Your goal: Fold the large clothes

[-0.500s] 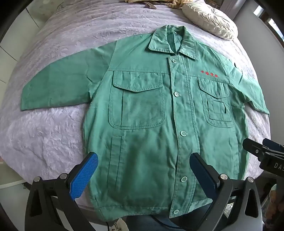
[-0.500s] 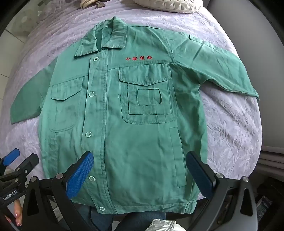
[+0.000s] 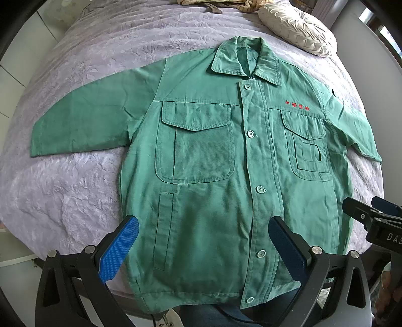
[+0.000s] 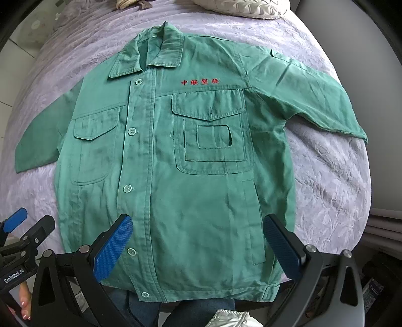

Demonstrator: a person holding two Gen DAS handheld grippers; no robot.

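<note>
A green button-up work jacket lies flat, front up, on a lilac bedspread, collar away from me and both sleeves spread out. It has chest pockets and red embroidered characters. It also shows in the right wrist view. My left gripper is open and empty, held above the jacket's lower left part near the hem. My right gripper is open and empty above the lower right part. The right gripper also shows at the left wrist view's right edge, and the left gripper at the right wrist view's left edge.
A white pleated round cushion lies at the head of the bed, beyond the collar. Some patterned cloth lies at the far edge. The bedspread ends near the jacket's hem, where my legs in jeans stand.
</note>
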